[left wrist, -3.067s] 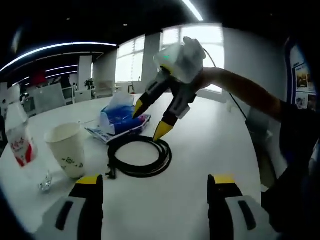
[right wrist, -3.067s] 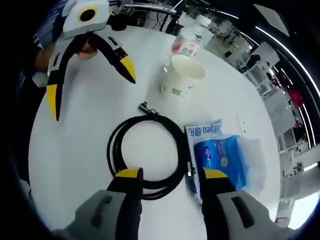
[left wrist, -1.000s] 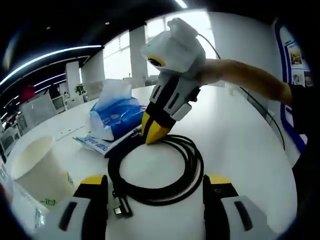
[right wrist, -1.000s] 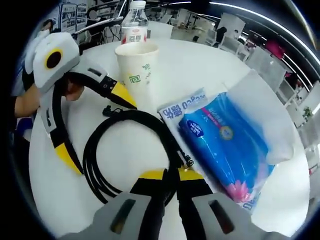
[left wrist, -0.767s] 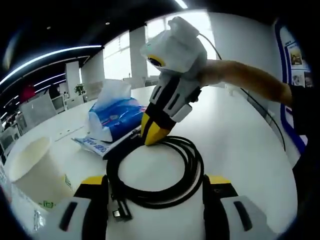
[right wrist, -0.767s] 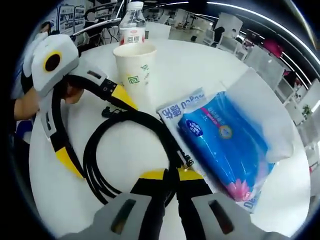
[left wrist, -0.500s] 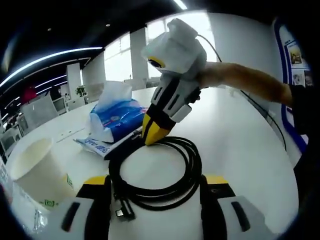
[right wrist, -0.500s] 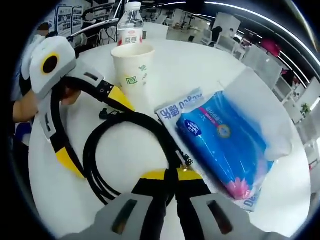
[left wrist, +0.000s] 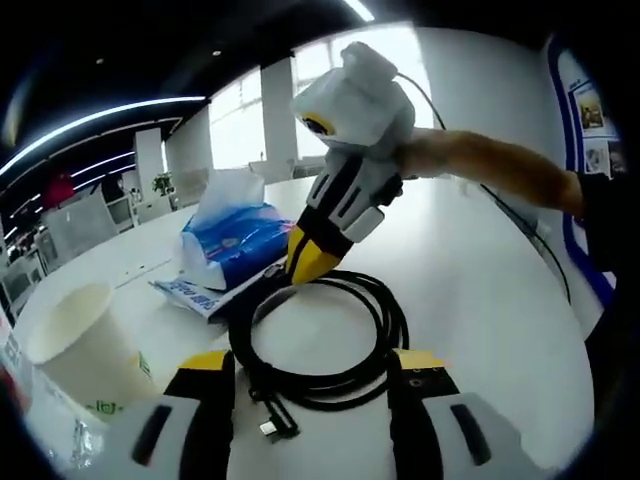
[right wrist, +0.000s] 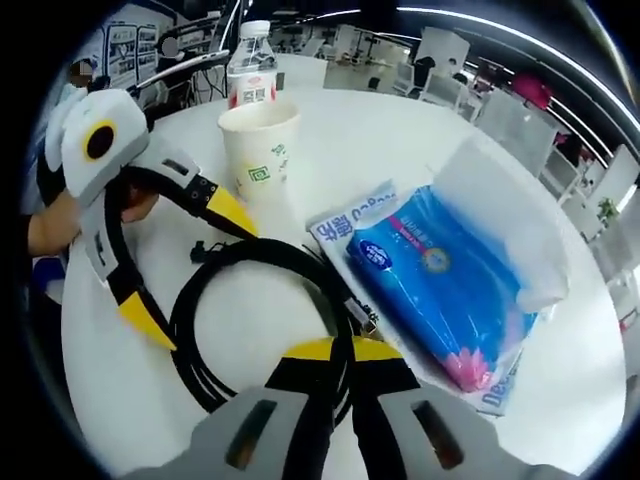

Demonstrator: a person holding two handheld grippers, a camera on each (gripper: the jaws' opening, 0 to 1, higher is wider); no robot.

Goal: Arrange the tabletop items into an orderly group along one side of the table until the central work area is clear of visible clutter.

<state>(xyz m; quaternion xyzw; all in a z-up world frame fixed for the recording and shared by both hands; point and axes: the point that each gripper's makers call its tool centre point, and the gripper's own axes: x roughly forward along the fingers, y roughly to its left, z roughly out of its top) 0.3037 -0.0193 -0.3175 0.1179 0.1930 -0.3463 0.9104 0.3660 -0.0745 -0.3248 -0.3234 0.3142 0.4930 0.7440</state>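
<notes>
In the left gripper view, a paper cup (left wrist: 75,350) stands at the left on the white table (left wrist: 480,290), with a blue tissue pack (left wrist: 235,235) farther back, resting on a flat printed packet (left wrist: 195,295). A coiled black cable (left wrist: 320,340) lies in the middle, its plug end (left wrist: 275,420) pointing toward the camera. The right gripper (left wrist: 312,262) comes in from the upper right, held by a hand (left wrist: 425,155), its yellow tips pressed together on the far side of the coil. The left gripper (left wrist: 310,400) has its jaws spread wide, one on each side of the coil's near edge, gripping nothing.

In the right gripper view, the left gripper (right wrist: 190,265) straddles the coil's left side with jaws apart. Behind it stand the cup (right wrist: 260,150) and a water bottle (right wrist: 250,75). The cable (right wrist: 260,310) lies just beside the tissue pack (right wrist: 440,280) on the right. The right gripper (right wrist: 335,352) is clamped on the cable's near loop.
</notes>
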